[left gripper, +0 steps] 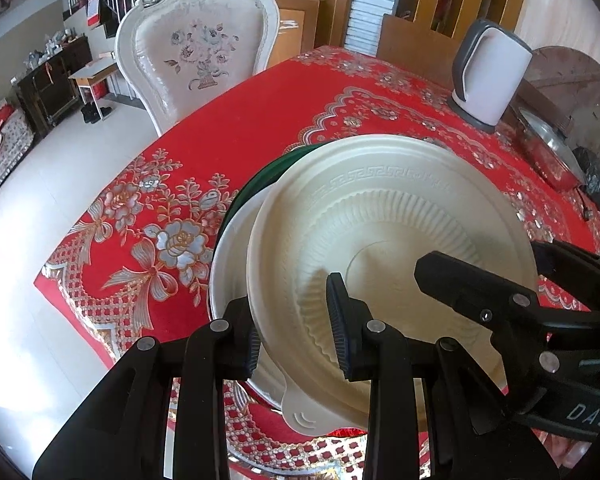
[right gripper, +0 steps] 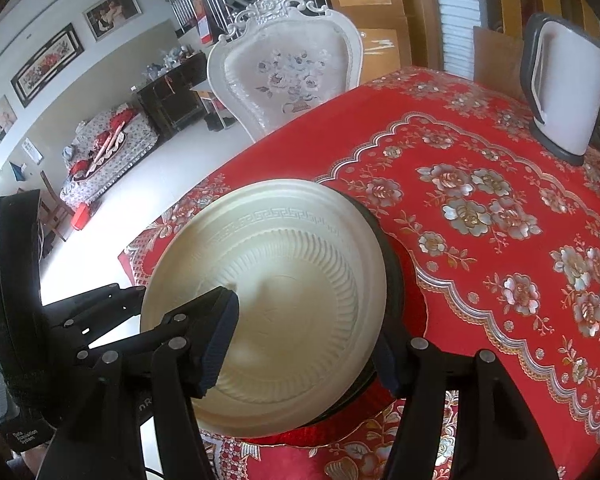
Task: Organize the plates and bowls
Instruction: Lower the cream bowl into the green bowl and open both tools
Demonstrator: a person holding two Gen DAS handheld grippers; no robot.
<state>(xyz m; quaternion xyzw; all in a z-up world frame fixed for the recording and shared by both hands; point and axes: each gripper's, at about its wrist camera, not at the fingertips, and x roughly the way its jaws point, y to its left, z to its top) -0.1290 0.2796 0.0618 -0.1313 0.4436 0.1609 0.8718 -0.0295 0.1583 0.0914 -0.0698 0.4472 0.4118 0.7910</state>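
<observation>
While the cream bowl (left gripper: 400, 240) sits tilted over a white plate (left gripper: 230, 276) and a dark green dish (left gripper: 260, 184), the stacking looks partly done, since it is not yet seated level. Its hollow faces up toward both cameras; being round it has no long axis, though a small tab (left gripper: 304, 418) points at the near tabletop (left gripper: 260, 120) edge. Left tongs (left gripper: 296, 332) straddle its near rim, seemingly pinching it; right tongs (right gripper: 304, 344) are spread across it. An electric kettle (left gripper: 488, 76) and an ornate chair (left gripper: 196, 52) stand beyond.
</observation>
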